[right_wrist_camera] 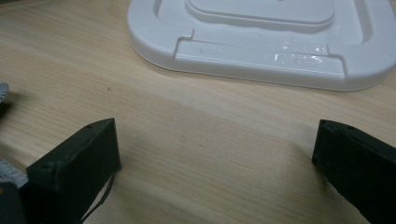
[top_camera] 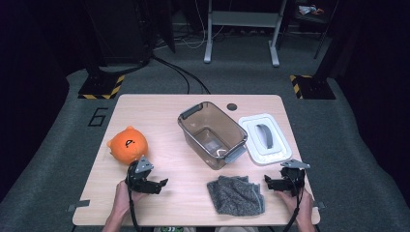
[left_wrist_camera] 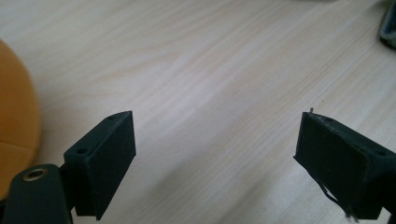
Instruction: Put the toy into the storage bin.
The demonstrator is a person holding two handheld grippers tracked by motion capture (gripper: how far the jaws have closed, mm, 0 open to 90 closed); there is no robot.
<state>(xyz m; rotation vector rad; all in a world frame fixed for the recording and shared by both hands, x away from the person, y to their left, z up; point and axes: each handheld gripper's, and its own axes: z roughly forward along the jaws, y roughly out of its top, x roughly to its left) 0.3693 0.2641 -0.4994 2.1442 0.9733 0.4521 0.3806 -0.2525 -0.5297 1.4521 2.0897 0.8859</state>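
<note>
An orange plush toy [top_camera: 126, 144] lies at the table's left. A clear brown-tinted bin [top_camera: 212, 134] stands open in the middle, and its white lid [top_camera: 265, 138] with a grey handle lies flat to its right. A folded grey cloth [top_camera: 236, 194] rests near the front edge. My left gripper [top_camera: 162, 183] sits low beside the plush, pointing right, jaws open over bare wood [left_wrist_camera: 217, 135]; the plush [left_wrist_camera: 16, 126] is at its left. My right gripper [top_camera: 267, 181] is right of the cloth, open [right_wrist_camera: 215, 135], with the lid [right_wrist_camera: 261, 51] just ahead.
The wooden table [top_camera: 159, 111] has a small dark round cap [top_camera: 232, 106] near its far edge. Beyond it are grey carpet, black-and-yellow stand bases [top_camera: 102, 87] and a white frame [top_camera: 241, 29]. A strip of cloth [right_wrist_camera: 8, 173] edges the right gripper view.
</note>
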